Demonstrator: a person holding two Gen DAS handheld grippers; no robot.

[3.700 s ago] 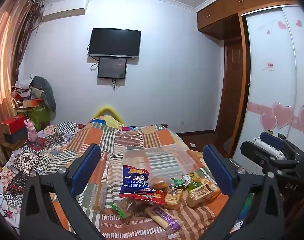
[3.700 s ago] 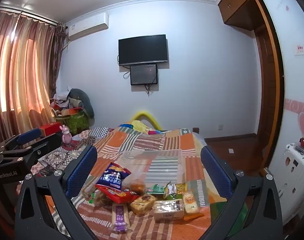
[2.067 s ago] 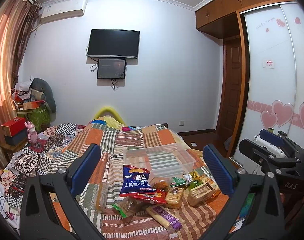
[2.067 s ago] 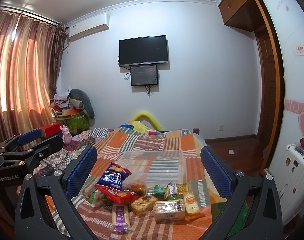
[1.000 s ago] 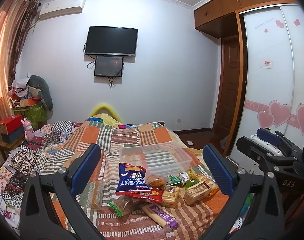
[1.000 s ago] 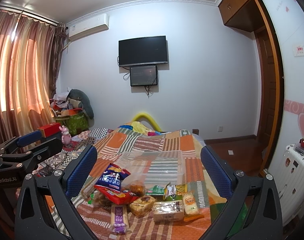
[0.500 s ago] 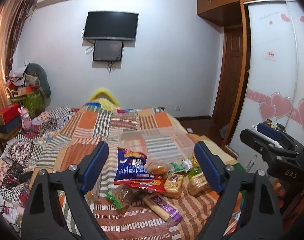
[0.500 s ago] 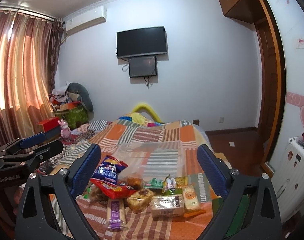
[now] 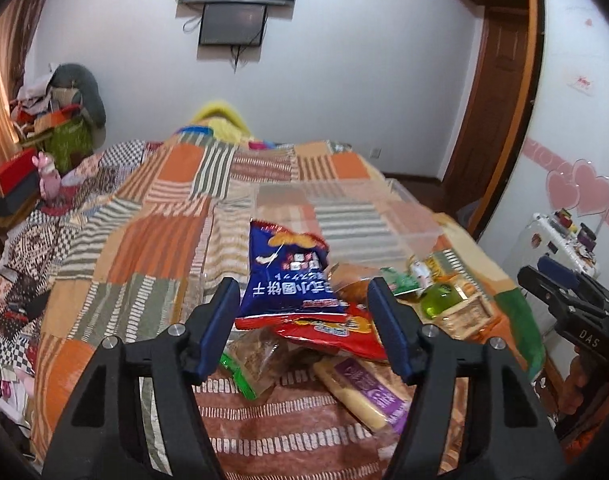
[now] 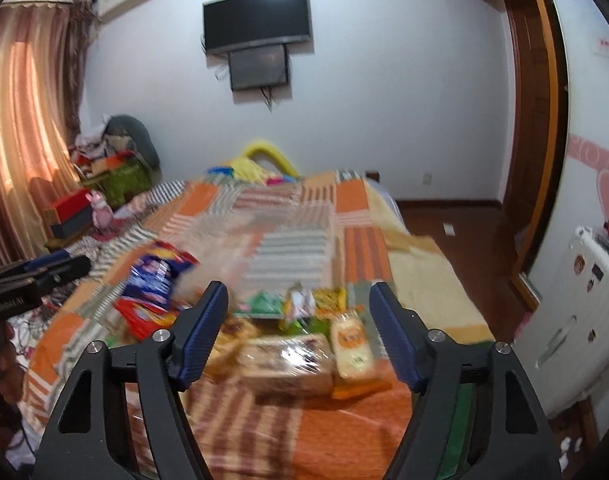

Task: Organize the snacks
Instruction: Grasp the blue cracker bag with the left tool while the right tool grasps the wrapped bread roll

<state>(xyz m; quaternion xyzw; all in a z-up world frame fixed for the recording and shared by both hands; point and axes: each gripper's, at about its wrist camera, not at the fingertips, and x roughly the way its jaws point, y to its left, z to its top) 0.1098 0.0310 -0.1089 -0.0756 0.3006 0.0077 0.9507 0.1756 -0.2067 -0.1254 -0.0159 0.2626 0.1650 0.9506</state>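
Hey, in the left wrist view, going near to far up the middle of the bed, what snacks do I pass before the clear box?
Purple-labelled pale stick snack → red crinkly snack bag → blue chip bag → clear plastic storage box.

soft indoor light, right view motion-blurred (fisheye-bent edges).

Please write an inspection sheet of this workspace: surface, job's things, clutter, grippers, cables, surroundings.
Surface: bed with patchwork quilt.
Job's things: snack pile with blue chip bag, red bag, purple-labelled bar, wrapped bread; clear plastic bin behind the pile.
Clutter: heap of clothes and boxes beside the bed.
Grippers: left gripper and right gripper open, jaws have just been closing, nothing pressed between them.
Cables: wires under wall TV.
Surroundings: curtains, wardrobe, white suitcase.
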